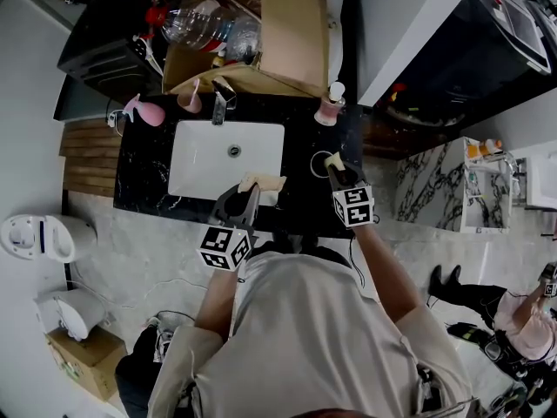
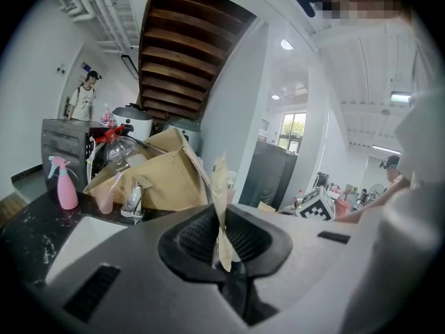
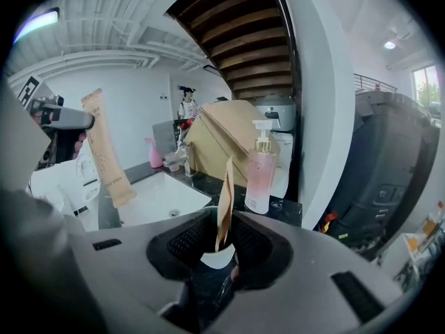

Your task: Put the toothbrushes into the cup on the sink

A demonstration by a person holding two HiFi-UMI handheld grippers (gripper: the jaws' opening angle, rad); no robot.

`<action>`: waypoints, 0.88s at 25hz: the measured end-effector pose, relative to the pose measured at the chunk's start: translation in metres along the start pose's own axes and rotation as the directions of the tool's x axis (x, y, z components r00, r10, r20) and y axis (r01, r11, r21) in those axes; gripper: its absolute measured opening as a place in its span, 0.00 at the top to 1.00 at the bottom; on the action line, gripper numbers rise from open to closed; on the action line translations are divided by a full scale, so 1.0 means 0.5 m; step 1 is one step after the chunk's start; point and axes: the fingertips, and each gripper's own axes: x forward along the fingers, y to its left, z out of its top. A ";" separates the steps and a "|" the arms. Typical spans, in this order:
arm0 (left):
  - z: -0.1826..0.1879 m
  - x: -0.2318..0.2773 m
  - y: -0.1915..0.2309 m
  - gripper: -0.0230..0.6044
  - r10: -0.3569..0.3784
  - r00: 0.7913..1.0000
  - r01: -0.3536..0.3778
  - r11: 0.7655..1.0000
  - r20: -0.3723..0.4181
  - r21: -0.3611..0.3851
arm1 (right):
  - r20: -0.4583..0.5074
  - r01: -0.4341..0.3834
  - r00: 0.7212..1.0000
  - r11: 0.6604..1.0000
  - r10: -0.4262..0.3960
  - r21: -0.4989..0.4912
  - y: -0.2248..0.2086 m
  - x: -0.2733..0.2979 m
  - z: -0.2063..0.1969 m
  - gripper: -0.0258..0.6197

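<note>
Cup: we are looking down at the white cup (image 1: 313, 167) standing on the black countertop (image 1: 144, 168), just to the right of the white basin (image 1: 209, 159).
Toothbrush in cup: a tan-wrapped toothbrush (image 3: 224, 197) is standing nearly upright with its lower end inside the cup (image 3: 221, 257); its upper end is rising between the jaws.
Right gripper: we are holding the right gripper (image 3: 222, 239) directly over the cup; its jaws are standing apart on either side of the wrapper, with the pads not pressing on it.
Second toothbrush: the second tan-wrapped toothbrush (image 2: 221, 214) is sticking up out of the other tool; in the head view it (image 1: 264, 183) is lying over the basin's near right corner.
Left gripper: we are keeping the left gripper (image 2: 224, 223) narrow, with its jaws pinching the second wrapper edge-on; it is hovering at the front edge of the counter, well to the left of the cup.
Pump bottle: a pink pump bottle (image 1: 329, 104) is standing on the counter behind the cup, against the wall side.
Faucet: the chrome faucet (image 1: 218, 107) is sitting at the back of the basin, with a small pink cup (image 1: 189, 101) beside it.
Spray bottle: a pink spray bottle (image 1: 144, 110) is lying at the counter's back left corner.
Box: an open cardboard box (image 1: 270, 33) is resting behind the faucet.
</note>
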 end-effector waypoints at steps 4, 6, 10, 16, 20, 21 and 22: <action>-0.005 -0.007 0.004 0.91 0.005 1.000 -0.005 1.000 -0.001 -0.004 | 0.002 0.008 1.000 1.000 -0.008 0.027 -0.006 -0.005 -0.005 0.73; -0.006 -0.010 0.002 0.91 0.005 1.000 -0.005 1.000 -0.002 -0.003 | 0.004 0.013 1.000 0.999 -0.013 0.034 -0.008 -0.012 -0.007 0.71; -0.007 -0.011 -0.004 0.91 -0.002 1.000 0.002 1.000 0.001 0.001 | 0.017 0.020 1.000 0.999 -0.020 0.045 -0.012 -0.026 -0.007 0.69; -0.001 -0.013 -0.014 0.91 -0.014 1.000 0.013 1.000 0.010 0.010 | 0.040 0.044 0.998 0.996 -0.047 0.074 -0.025 -0.062 -0.005 0.69; 0.002 -0.014 -0.013 0.91 -0.014 1.000 0.014 1.000 0.014 0.012 | 0.057 0.053 0.997 0.994 -0.059 0.096 -0.033 -0.095 -0.001 0.69; 0.004 -0.014 -0.013 0.91 -0.015 1.000 0.014 1.000 0.015 0.013 | 0.057 0.054 0.997 0.994 -0.060 0.097 -0.035 -0.103 -0.001 0.69; 0.006 -0.013 -0.014 0.91 -0.016 1.000 0.016 1.000 0.015 0.016 | 0.055 0.055 0.997 0.994 -0.061 0.098 -0.037 -0.110 -0.002 0.69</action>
